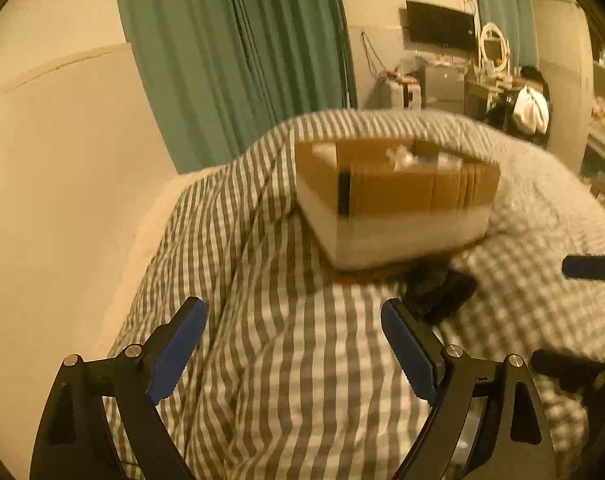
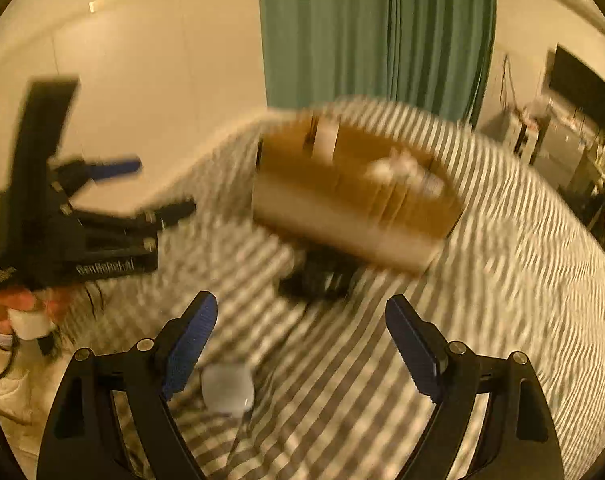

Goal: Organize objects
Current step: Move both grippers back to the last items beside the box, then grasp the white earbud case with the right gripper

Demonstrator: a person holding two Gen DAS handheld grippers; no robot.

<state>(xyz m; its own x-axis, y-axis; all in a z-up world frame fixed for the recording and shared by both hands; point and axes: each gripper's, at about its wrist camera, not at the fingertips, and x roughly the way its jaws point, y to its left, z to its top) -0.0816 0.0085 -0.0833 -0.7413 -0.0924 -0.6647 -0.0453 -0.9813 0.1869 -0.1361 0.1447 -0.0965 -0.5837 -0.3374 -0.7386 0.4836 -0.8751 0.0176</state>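
An open cardboard box (image 1: 398, 196) with pale items inside sits on the striped bed cover (image 1: 286, 360); it also shows blurred in the right wrist view (image 2: 354, 192). A dark bundle (image 1: 438, 288) lies in front of the box, also seen in the right wrist view (image 2: 322, 276). A small white object (image 2: 228, 388) lies on the cover near my right gripper's left finger. My left gripper (image 1: 294, 316) is open and empty over the cover. My right gripper (image 2: 302, 316) is open and empty. The left gripper (image 2: 142, 188) appears at the left of the right wrist view.
A green curtain (image 1: 238, 56) hangs behind the bed beside a cream wall (image 1: 54, 160). A cluttered desk with a dark monitor (image 1: 438, 24) stands at the far right. The right gripper's fingertips (image 1: 590, 268) show at the right edge of the left wrist view.
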